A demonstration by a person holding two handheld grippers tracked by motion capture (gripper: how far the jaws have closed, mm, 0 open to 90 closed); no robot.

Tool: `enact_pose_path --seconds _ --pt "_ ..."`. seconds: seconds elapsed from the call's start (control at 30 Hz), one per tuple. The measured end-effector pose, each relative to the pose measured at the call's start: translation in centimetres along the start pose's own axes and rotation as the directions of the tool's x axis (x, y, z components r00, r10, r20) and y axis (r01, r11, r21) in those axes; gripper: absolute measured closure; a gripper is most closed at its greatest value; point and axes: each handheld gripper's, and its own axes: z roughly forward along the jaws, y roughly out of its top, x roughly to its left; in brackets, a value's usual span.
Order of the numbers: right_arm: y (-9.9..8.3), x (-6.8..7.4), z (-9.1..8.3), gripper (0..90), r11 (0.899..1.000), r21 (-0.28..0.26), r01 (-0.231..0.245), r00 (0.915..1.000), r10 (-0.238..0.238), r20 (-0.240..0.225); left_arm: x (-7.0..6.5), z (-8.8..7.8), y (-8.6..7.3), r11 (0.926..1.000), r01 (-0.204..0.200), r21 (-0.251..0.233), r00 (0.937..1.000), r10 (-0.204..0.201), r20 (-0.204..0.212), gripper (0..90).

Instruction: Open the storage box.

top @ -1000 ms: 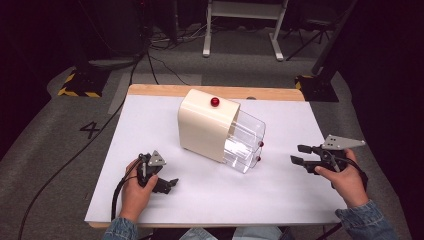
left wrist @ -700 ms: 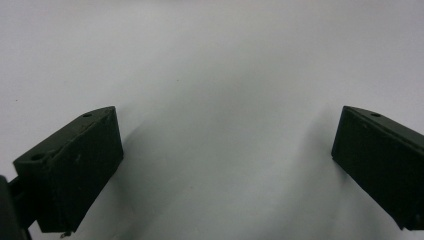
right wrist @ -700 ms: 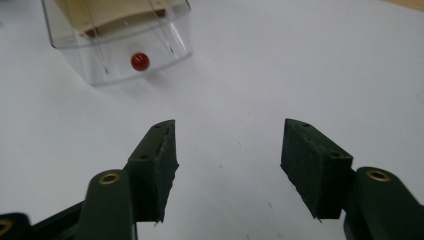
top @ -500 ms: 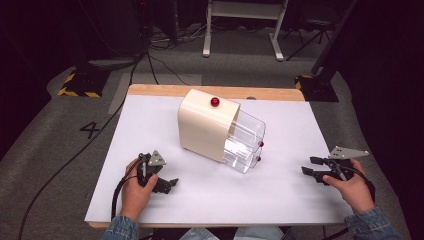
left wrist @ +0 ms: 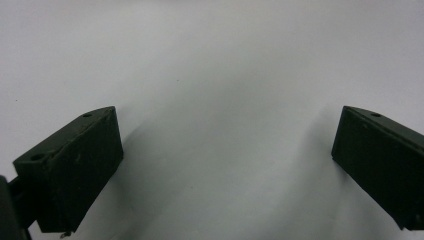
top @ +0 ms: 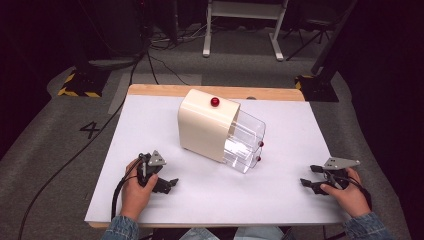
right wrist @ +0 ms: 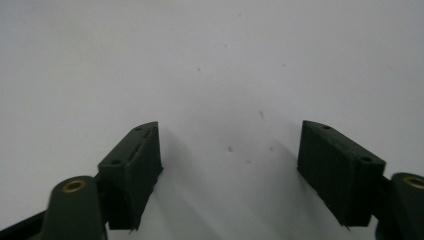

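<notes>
A cream box (top: 205,125) with a red knob (top: 215,102) on top stands mid-table, and a clear plastic drawer (top: 245,142) sticks out of its right side. My left gripper (top: 172,183) rests low on the white table top (top: 150,125) at the front left, held in a hand, pointing right. In the left gripper view its fingers (left wrist: 70,170) stand wide apart over bare white surface. My right gripper (top: 306,176) sits at the front right, pointing left. Its fingers (right wrist: 132,172) are also spread, with nothing between them.
The white sheet covers a wooden table whose far edge (top: 215,91) shows. Cables (top: 150,60) and a black-and-yellow stand foot (top: 77,85) lie on the grey floor behind. A white frame (top: 245,25) stands further back.
My right gripper has dropped and moved towards the front right edge of the table. The left gripper and the box have stayed put.
</notes>
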Motion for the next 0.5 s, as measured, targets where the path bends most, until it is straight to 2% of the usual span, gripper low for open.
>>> enact_pose_path --seconds 0.03,0.1,0.5 --pt "-0.25 -0.03 0.15 13.3 1.0 -0.012 -0.027 0.9992 0.027 0.029 0.0 0.0 0.0 1.0 0.0 0.0 1.0 0.0 0.0 0.0" --pt "-0.41 -0.22 0.22 12.7 0.999 -0.018 -0.051 0.9981 0.052 0.032 0.0 0.0 0.0 1.0 0.0 0.0 1.0 0.0 0.0 0.0" --pt "-0.43 -0.15 0.23 12.1 0.999 -0.017 -0.047 0.9981 0.048 0.04 -0.13 -0.02 -0.01 1.0 -0.005 -0.003 0.9999 0.005 -0.009 0.3"
